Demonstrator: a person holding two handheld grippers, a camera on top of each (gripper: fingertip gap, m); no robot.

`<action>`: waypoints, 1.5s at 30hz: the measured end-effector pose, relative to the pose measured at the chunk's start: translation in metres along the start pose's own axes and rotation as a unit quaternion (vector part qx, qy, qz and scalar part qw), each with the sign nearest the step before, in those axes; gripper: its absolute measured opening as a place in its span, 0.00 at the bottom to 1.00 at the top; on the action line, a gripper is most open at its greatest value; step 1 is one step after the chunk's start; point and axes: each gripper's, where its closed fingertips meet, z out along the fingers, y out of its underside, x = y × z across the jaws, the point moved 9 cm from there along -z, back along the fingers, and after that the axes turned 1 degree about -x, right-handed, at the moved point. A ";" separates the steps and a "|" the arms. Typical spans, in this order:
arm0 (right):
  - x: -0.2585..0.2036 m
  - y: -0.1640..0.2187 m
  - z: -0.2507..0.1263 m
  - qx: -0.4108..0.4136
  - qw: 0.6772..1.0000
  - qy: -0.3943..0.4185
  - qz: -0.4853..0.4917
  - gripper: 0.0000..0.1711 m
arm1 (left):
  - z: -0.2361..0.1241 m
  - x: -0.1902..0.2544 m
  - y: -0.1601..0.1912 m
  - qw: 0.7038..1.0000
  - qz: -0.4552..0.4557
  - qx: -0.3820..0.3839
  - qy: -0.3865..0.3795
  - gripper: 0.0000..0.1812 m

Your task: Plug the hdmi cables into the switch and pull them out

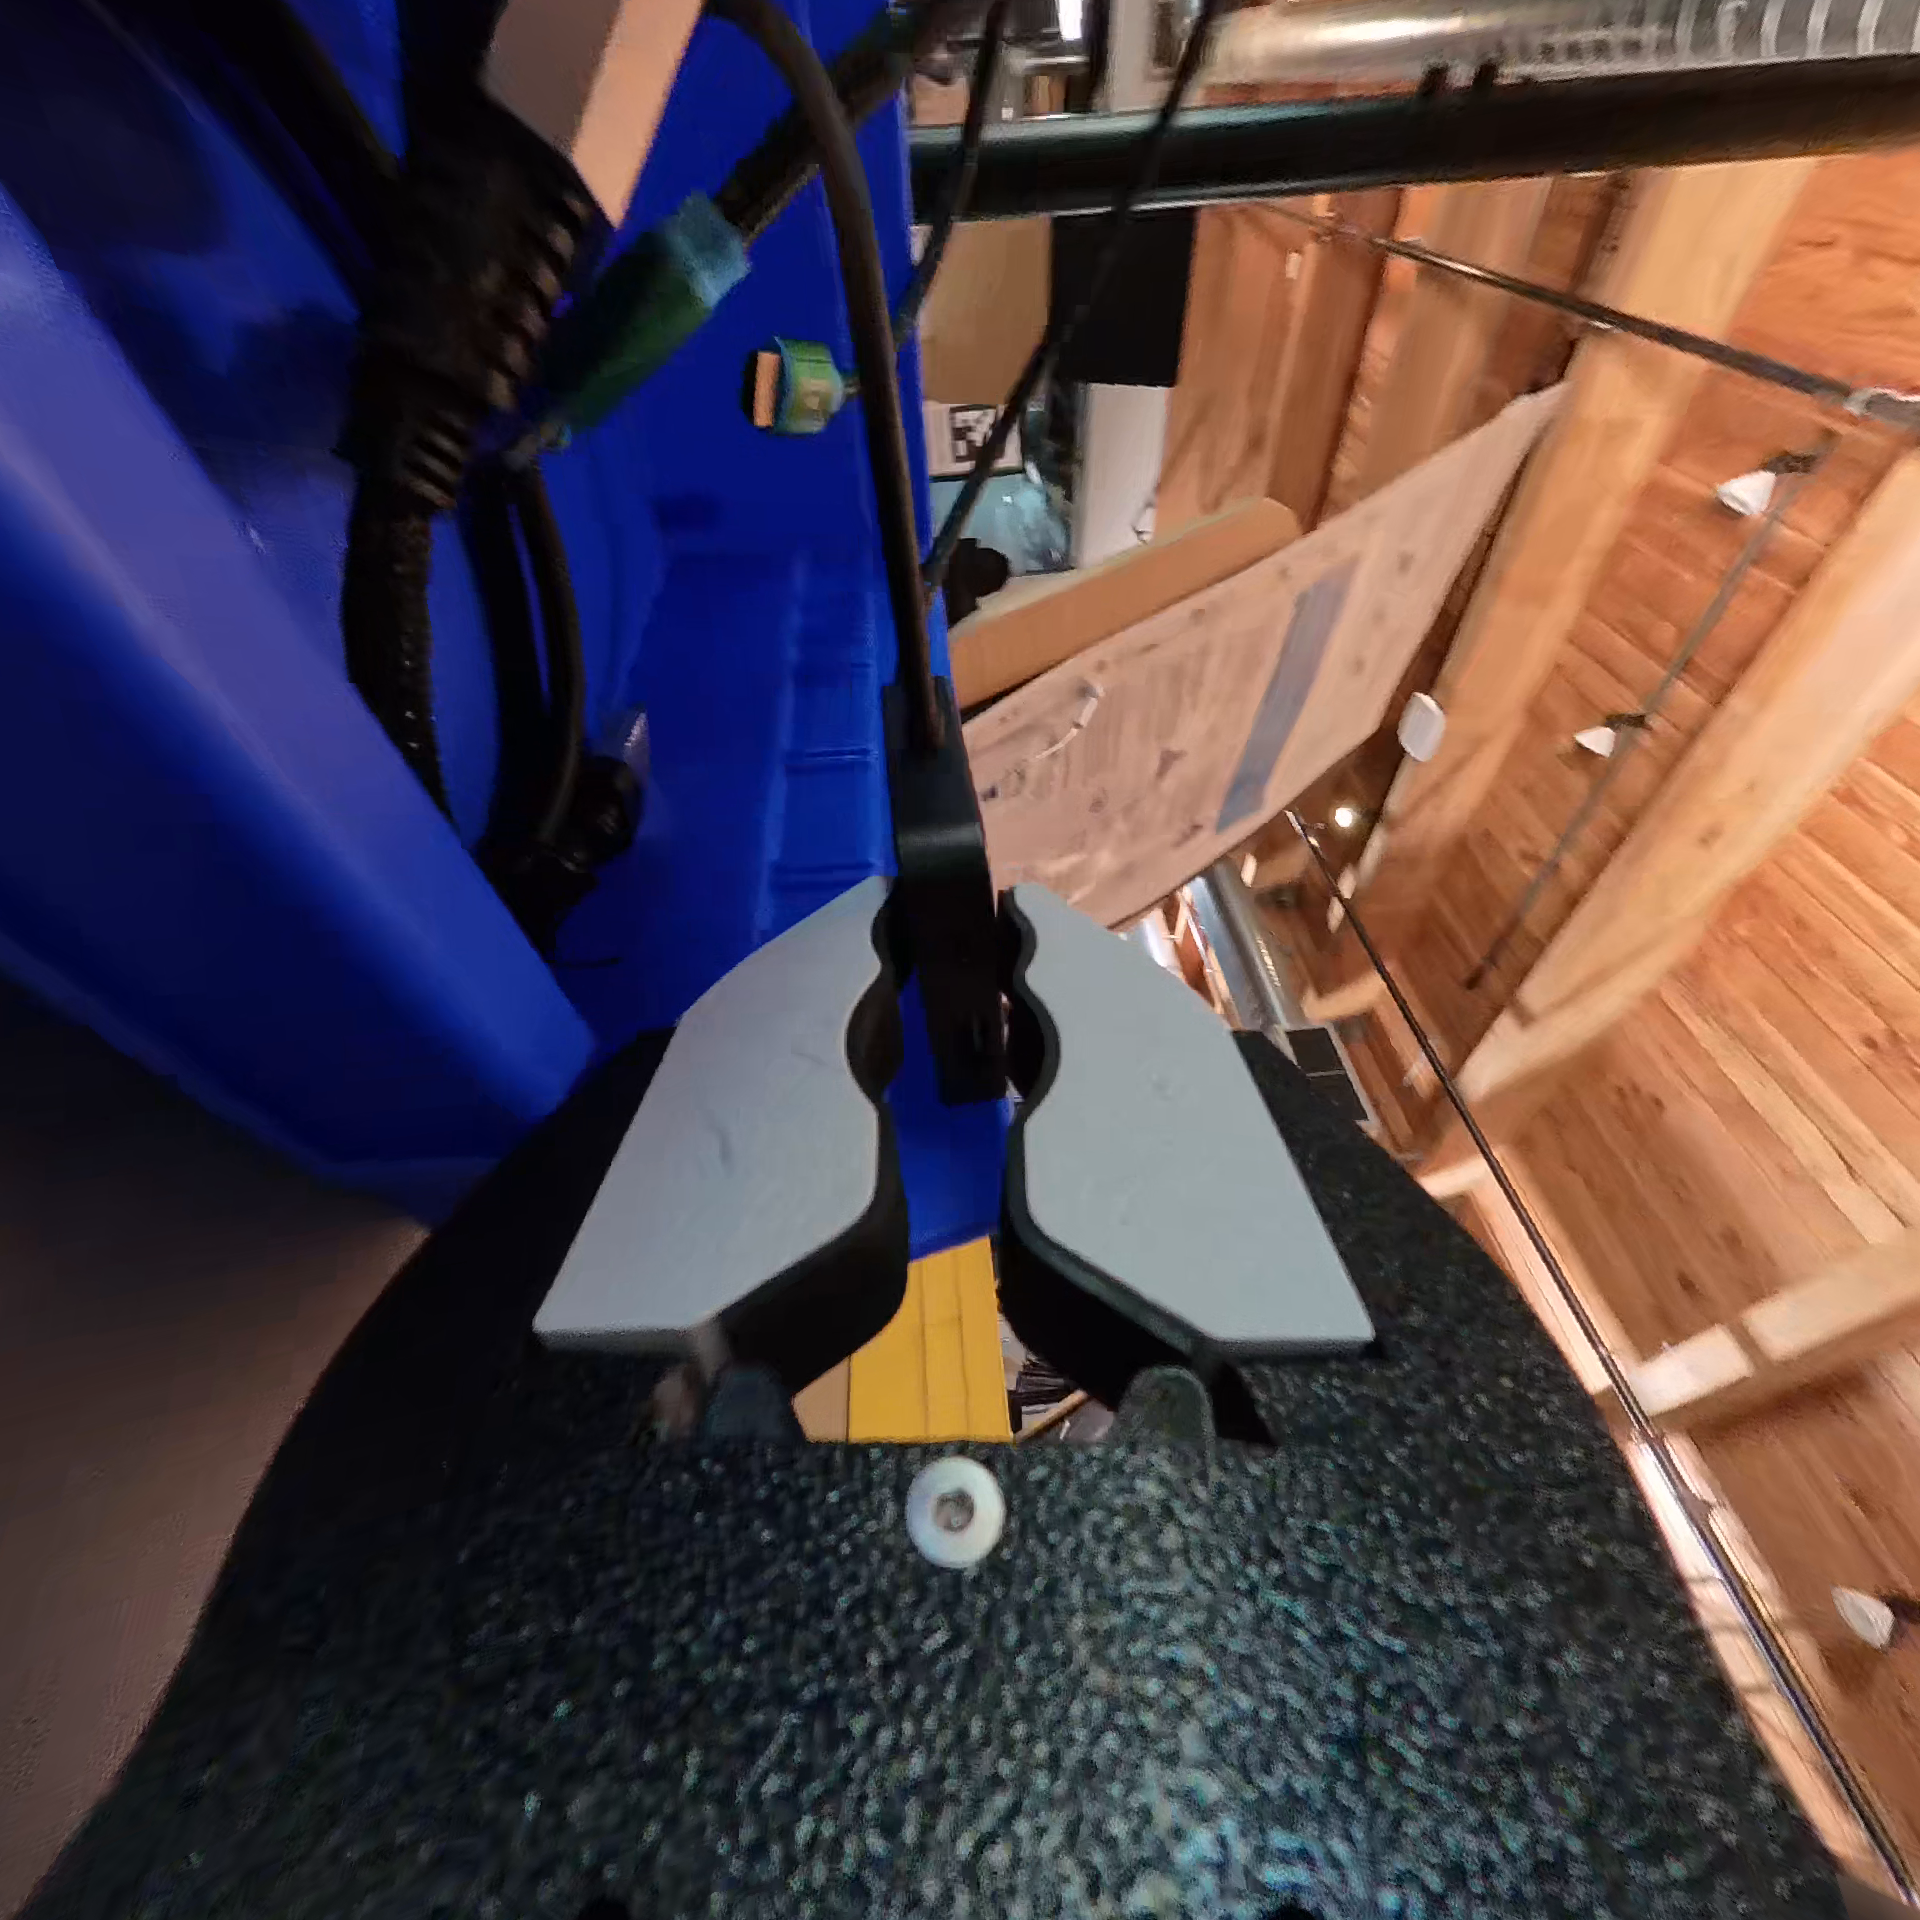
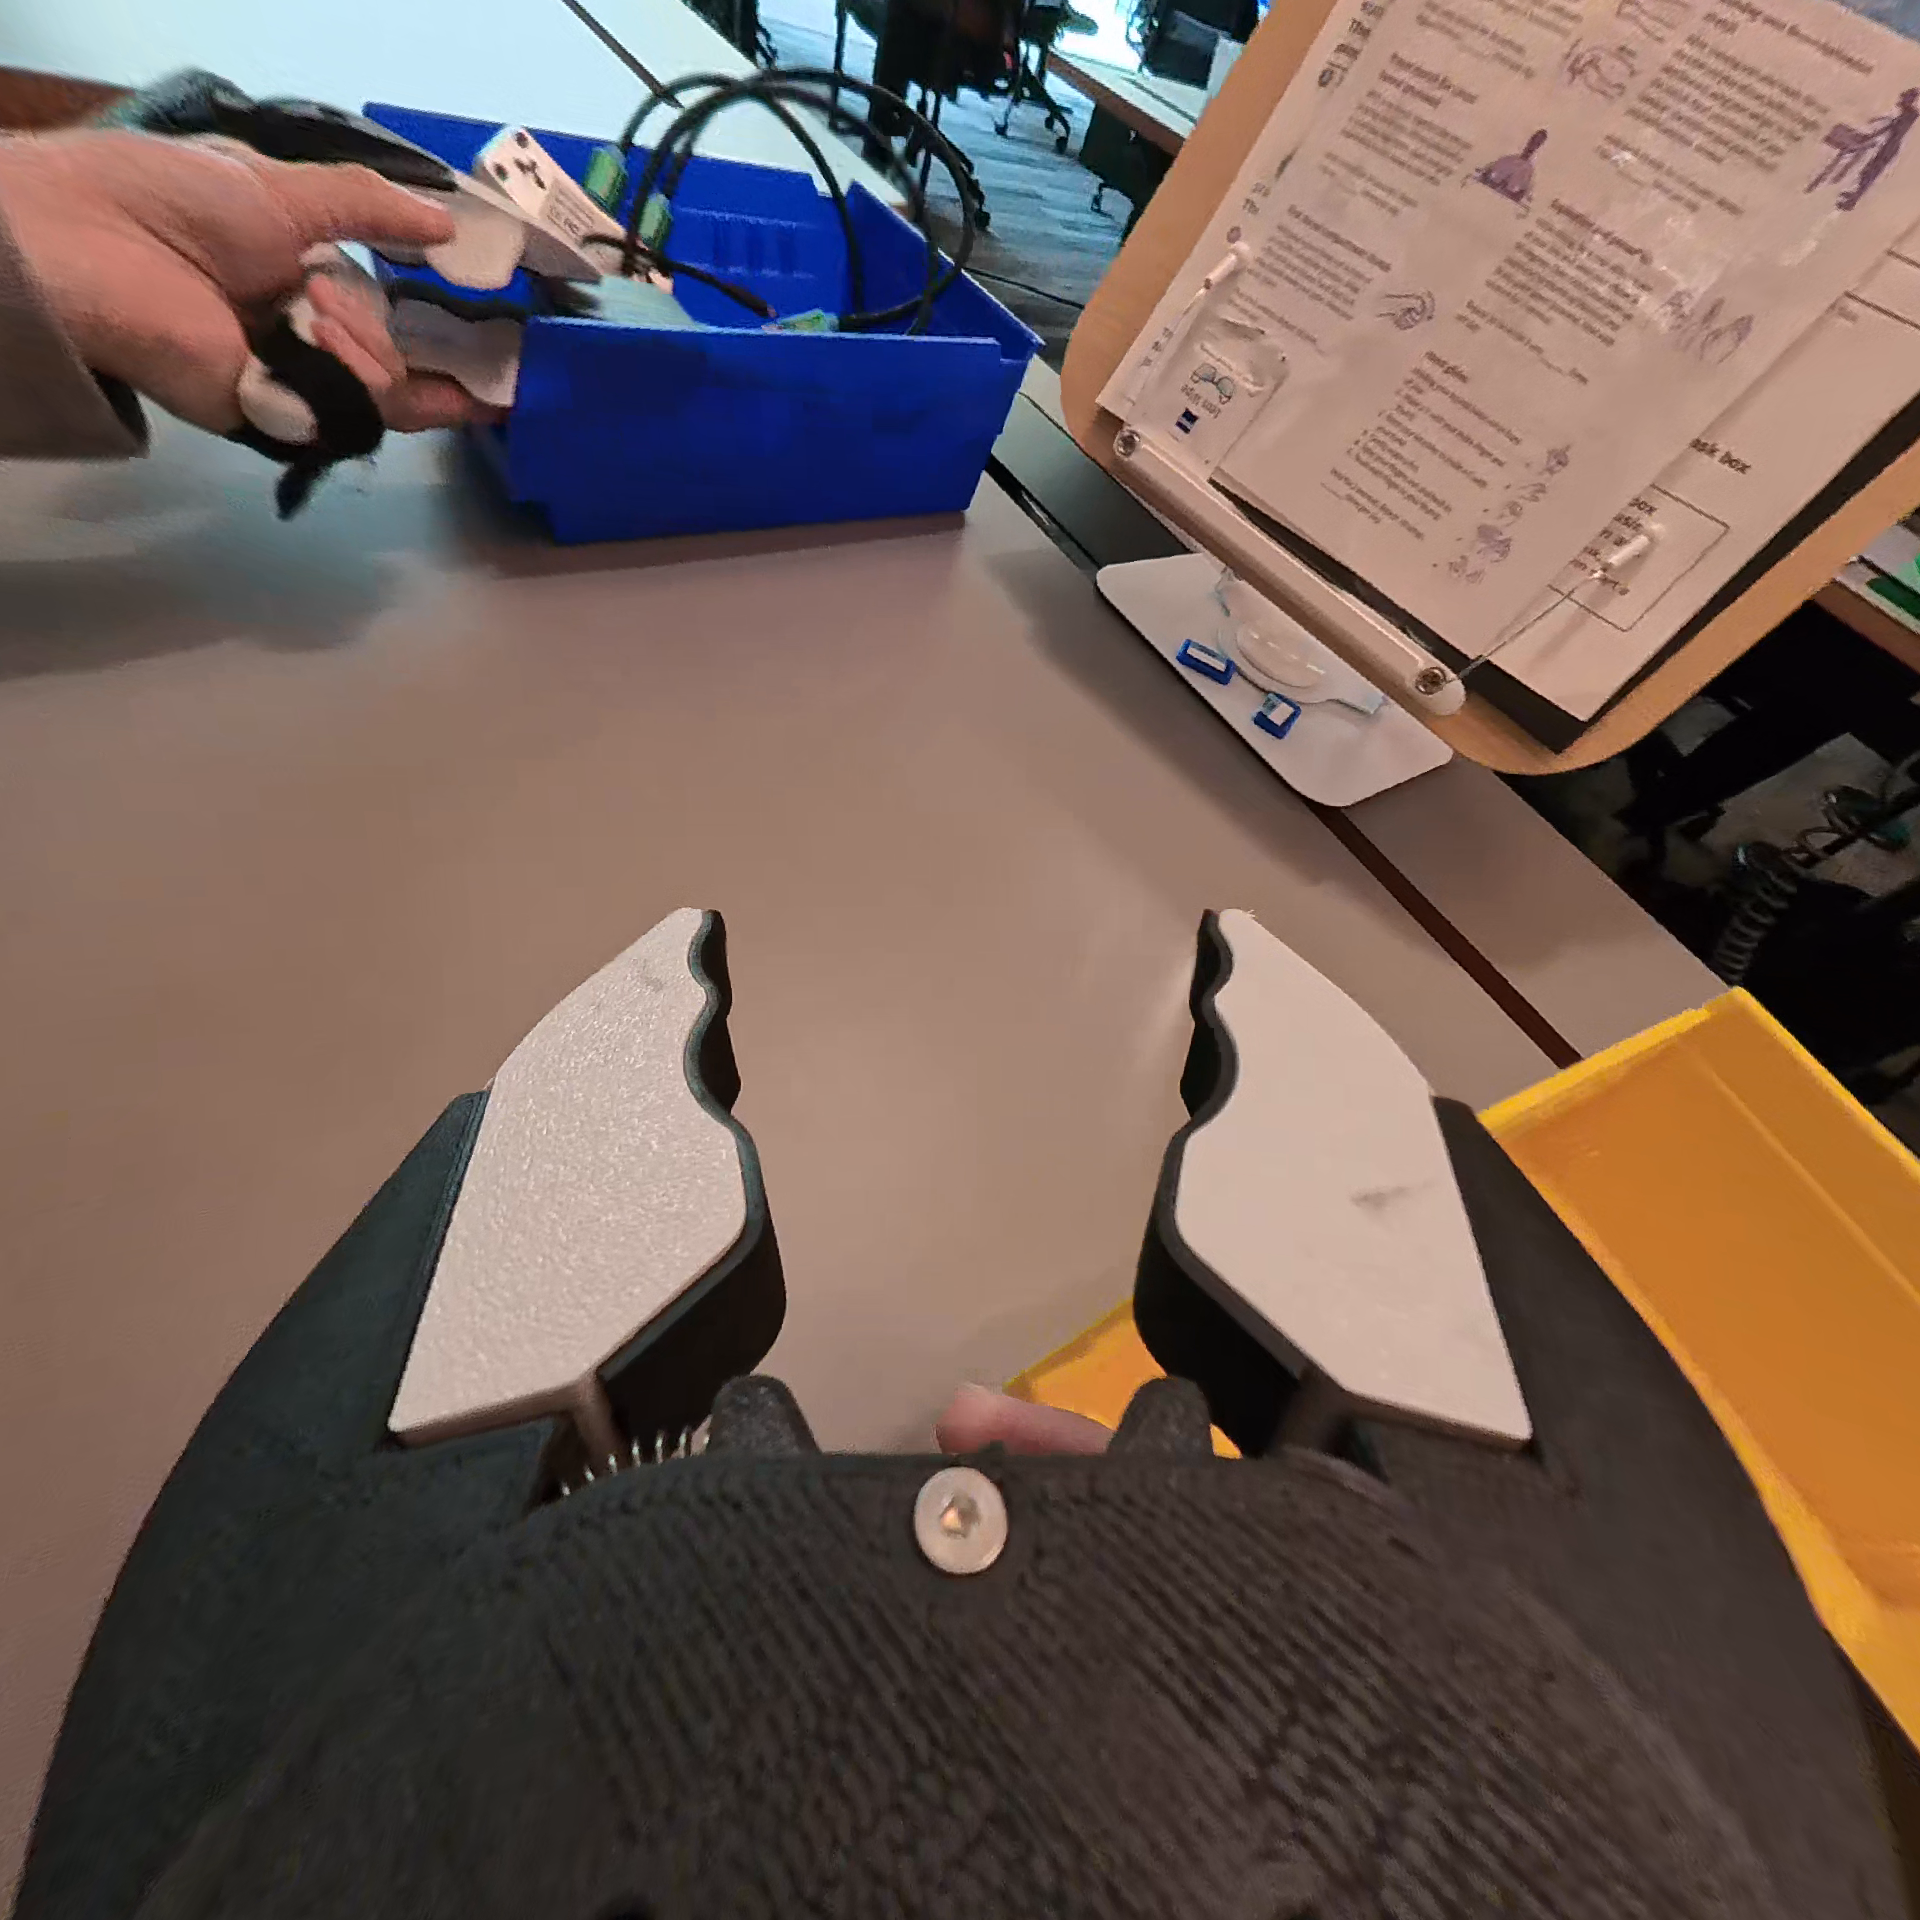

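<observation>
In the left wrist view my left gripper is shut on a black HDMI plug; its black cable arcs up and back into the blue bin. More black cables and a green-tagged plug lie in that bin. In the right wrist view my right gripper is open and empty, low over the grey table. The left gripper, held by a hand, is at the near left corner of the blue bin, with cable loops rising from it. I cannot pick out the switch.
A yellow bin sits at the right, beside my right gripper. A wooden document stand with papers on a white base stands at the far right. Chairs and other tables are beyond.
</observation>
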 end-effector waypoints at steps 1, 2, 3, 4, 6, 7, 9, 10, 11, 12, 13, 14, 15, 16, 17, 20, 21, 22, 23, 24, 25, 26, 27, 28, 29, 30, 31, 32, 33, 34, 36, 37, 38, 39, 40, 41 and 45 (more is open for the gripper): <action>-0.002 -0.001 0.001 0.006 1.000 -0.005 0.001 0.49 | -0.002 0.001 0.001 1.000 0.007 -0.002 0.018 0.08; -0.004 -0.002 0.001 0.010 1.000 -0.009 0.002 0.49 | -0.004 0.003 0.002 0.999 0.024 -0.004 0.038 0.08; -0.005 -0.002 0.000 0.013 1.000 -0.008 0.002 0.49 | -0.007 0.006 0.002 0.997 0.049 -0.007 0.053 0.08; -0.005 -0.002 0.000 0.016 1.000 -0.006 0.004 0.49 | -0.011 0.011 0.002 0.995 0.076 -0.006 0.062 0.08; -0.005 -0.003 0.001 0.029 0.999 -0.002 0.018 0.48 | -0.017 0.026 0.002 0.989 0.121 -0.013 0.084 0.08; -0.005 -0.003 0.002 0.043 0.998 -0.004 0.035 0.48 | -0.018 0.037 0.004 0.985 0.137 -0.024 0.100 0.08; -0.007 -0.005 0.008 0.075 0.993 -0.021 0.086 0.49 | -0.018 0.061 0.013 0.975 0.161 -0.064 0.140 0.08; -0.009 -0.007 0.012 0.092 0.989 -0.040 0.112 0.48 | -0.016 0.073 0.020 0.968 0.167 -0.095 0.163 0.08; -0.012 -0.009 0.017 0.109 0.982 -0.060 0.141 0.48 | -0.013 0.086 0.030 0.959 0.170 -0.131 0.186 0.08; -0.015 -0.012 0.023 0.128 0.974 -0.079 0.171 0.49 | -0.010 0.097 0.042 0.948 0.176 -0.171 0.205 0.08; -0.019 -0.015 0.029 0.146 0.963 -0.100 0.201 0.49 | -0.006 0.106 0.056 0.934 0.185 -0.216 0.217 0.08; -0.023 -0.017 0.035 0.164 0.951 -0.124 0.232 0.49 | -0.002 0.112 0.071 0.917 0.192 -0.265 0.227 0.08; -0.029 -0.020 0.041 0.181 0.936 -0.149 0.263 0.49 | 0.003 0.116 0.087 0.900 0.197 -0.311 0.235 0.08; -0.034 -0.022 0.048 0.195 0.919 -0.171 0.296 0.50 | 0.007 0.118 0.102 0.882 0.201 -0.353 0.239 0.08; -0.039 -0.022 0.054 0.207 0.901 -0.194 0.328 0.50 | 0.011 0.117 0.117 0.863 0.204 -0.394 0.242 0.08; -0.054 -0.019 0.070 0.231 0.846 -0.258 0.405 0.46 | 0.022 0.106 0.153 0.819 0.220 -0.472 0.240 0.08; -0.056 -0.016 0.074 0.237 0.832 -0.270 0.423 0.41 | 0.024 0.101 0.162 0.805 0.225 -0.493 0.239 0.08; -0.056 -0.012 0.076 0.241 0.821 -0.275 0.438 0.35 | 0.026 0.097 0.170 0.795 0.228 -0.509 0.238 0.08; -0.055 -0.009 0.078 0.247 0.811 -0.278 0.451 0.30 | 0.027 0.092 0.177 0.787 0.229 -0.521 0.237 0.08; -0.054 -0.005 0.078 0.258 0.801 -0.285 0.459 0.23 | 0.028 0.088 0.182 0.781 0.229 -0.531 0.236 0.08; -0.054 -0.002 0.077 0.272 0.791 -0.299 0.459 0.11 | 0.029 0.085 0.185 0.781 0.229 -0.531 0.235 0.08; -0.054 0.001 0.077 0.273 0.786 -0.304 0.464 0.09 | 0.030 0.082 0.186 0.783 0.229 -0.528 0.235 0.07; -0.054 0.004 0.078 0.264 0.788 -0.302 0.467 0.08 | 0.032 0.079 0.186 0.783 0.237 -0.525 0.236 0.07; -0.054 0.007 0.079 0.253 0.793 -0.300 0.466 0.08 | 0.033 0.077 0.186 0.781 0.252 -0.518 0.242 0.07; -0.055 0.009 0.081 0.252 0.791 -0.300 0.471 0.08 | 0.033 0.077 0.186 0.780 0.271 -0.505 0.251 0.08; -0.056 0.010 0.082 0.255 0.782 -0.303 0.480 0.08 | 0.033 0.077 0.185 0.781 0.295 -0.485 0.261 0.09; -0.056 0.012 0.084 0.257 0.772 -0.307 0.494 0.08 | 0.033 0.077 0.183 0.779 0.332 -0.456 0.272 0.11; -0.057 0.013 0.086 0.261 0.758 -0.311 0.511 0.08 | 0.031 0.079 0.181 0.770 0.383 -0.422 0.286 0.13; -0.056 0.014 0.086 0.264 0.744 -0.314 0.528 0.08 | 0.027 0.080 0.178 0.751 0.441 -0.387 0.302 0.19; -0.054 0.016 0.087 0.258 0.735 -0.313 0.543 0.08 | 0.021 0.081 0.175 0.725 0.500 -0.354 0.314 0.22; -0.053 0.020 0.087 0.238 0.730 -0.311 0.560 0.08 | 0.009 0.079 0.172 0.665 0.594 -0.313 0.327 0.26; -0.052 0.022 0.087 0.232 0.727 -0.310 0.568 0.07 | 0.005 0.077 0.172 0.641 0.625 -0.303 0.327 0.28; -0.053 0.024 0.087 0.224 0.723 -0.312 0.575 0.07 | 0.002 0.074 0.172 0.620 0.648 -0.301 0.324 0.31; -0.054 0.026 0.087 0.212 0.721 -0.313 0.581 0.07 | 0.000 0.071 0.172 0.601 0.667 -0.302 0.319 0.35; -0.055 0.027 0.088 0.203 0.723 -0.312 0.582 0.08 | -0.001 0.068 0.171 0.585 0.684 -0.303 0.313 0.38; -0.058 0.028 0.090 0.198 0.725 -0.312 0.582 0.08 | -0.002 0.064 0.171 0.572 0.698 -0.304 0.304 0.42; -0.070 0.029 0.098 0.167 0.731 -0.322 0.579 0.08 | -0.007 0.052 0.178 0.519 0.735 -0.318 0.299 0.47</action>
